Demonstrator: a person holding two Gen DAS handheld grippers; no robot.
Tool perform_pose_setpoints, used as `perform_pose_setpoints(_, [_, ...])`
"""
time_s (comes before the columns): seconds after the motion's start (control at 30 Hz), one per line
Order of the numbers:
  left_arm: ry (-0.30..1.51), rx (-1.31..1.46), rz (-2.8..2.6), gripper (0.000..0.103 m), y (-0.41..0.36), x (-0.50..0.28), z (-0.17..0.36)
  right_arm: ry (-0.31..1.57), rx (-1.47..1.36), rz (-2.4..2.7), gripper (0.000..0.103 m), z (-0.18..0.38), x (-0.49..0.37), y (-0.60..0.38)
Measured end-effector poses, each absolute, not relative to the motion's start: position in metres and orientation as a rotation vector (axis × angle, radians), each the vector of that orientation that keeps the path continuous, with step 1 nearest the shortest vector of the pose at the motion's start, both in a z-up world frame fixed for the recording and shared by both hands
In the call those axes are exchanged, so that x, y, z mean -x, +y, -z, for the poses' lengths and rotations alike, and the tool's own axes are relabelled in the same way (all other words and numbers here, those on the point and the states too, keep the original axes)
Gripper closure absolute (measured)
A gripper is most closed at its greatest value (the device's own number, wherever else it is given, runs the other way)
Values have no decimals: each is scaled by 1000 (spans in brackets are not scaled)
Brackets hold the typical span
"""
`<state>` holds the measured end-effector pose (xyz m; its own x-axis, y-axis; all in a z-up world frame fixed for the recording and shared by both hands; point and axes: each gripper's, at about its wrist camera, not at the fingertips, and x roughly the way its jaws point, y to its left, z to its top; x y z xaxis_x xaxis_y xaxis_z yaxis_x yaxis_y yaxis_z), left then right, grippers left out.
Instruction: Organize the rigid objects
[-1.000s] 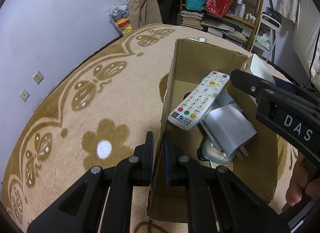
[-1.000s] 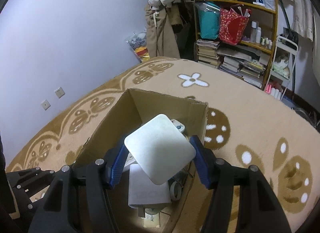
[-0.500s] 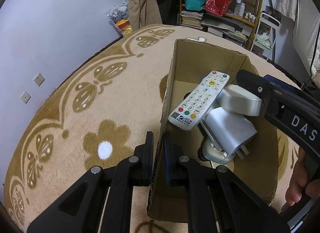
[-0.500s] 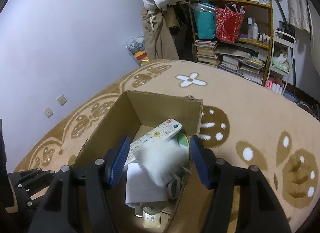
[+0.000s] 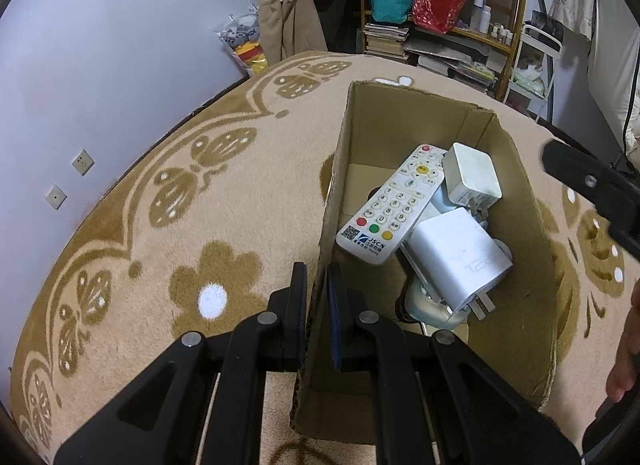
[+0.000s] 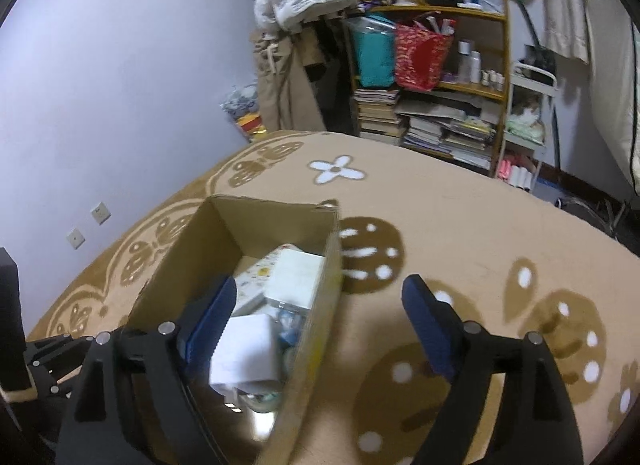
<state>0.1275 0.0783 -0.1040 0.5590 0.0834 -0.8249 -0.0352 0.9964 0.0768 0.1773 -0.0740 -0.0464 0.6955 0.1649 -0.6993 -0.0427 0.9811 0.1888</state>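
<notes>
An open cardboard box (image 5: 384,125) stands on the patterned rug. My left gripper (image 5: 316,277) is shut on the box's left wall, one finger outside and one inside. In the box lie a white remote (image 5: 394,205), a small white adapter (image 5: 470,175) resting against it, and a larger white charger (image 5: 456,261). My right gripper (image 6: 320,285) hangs above the box's right wall (image 6: 320,329). Its jaws are opening and the pads touch nothing. Below it the small adapter (image 6: 296,279) and the larger charger (image 6: 246,349) show inside the box.
The beige and brown rug (image 5: 224,185) spreads around the box. A wooden shelf (image 6: 432,85) with books and bags stands at the back, with coats hanging beside it. The purple wall (image 5: 80,105) runs along the left. A person's hand (image 5: 624,349) shows at the right edge.
The right gripper let go of the small white adapter, which dropped into the box beside the remote. Its jaws spread wider and it drew away to the right. The left gripper kept still.
</notes>
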Motion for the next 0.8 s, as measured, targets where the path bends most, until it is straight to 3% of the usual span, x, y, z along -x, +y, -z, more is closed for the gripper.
perform_pose_setpoints(0.07, [956,-50,-61,92,78,-125,98,789,-175,-90,2,44,-174,-85])
perform_pose_setpoints(0.17, [923,-60,-56,85,75,-120,87,776,-174,-54,1,39,-170,-96])
perform_pose_setpoints(0.43, [847,-56,-20,80,70,-105,58,758,-158,37,1,18,-144,-119])
perform_pose_setpoints(0.5, [818,-46,-19,73,70,-99,49,737,-156,55,1,11,-135,-125])
perform_pose_setpoints(0.57, [776,-26,-13,53,73,-91,35,719,-141,78,0,1,-123,-130])
perform_pose_setpoints(0.63, [713,-11,-6,41,77,-80,19,704,-137,100,0,-6,-112,-135])
perform_pose_setpoints(0.8, [628,13,4,19,82,-56,-9,652,-134,135,0,-31,-83,-145])
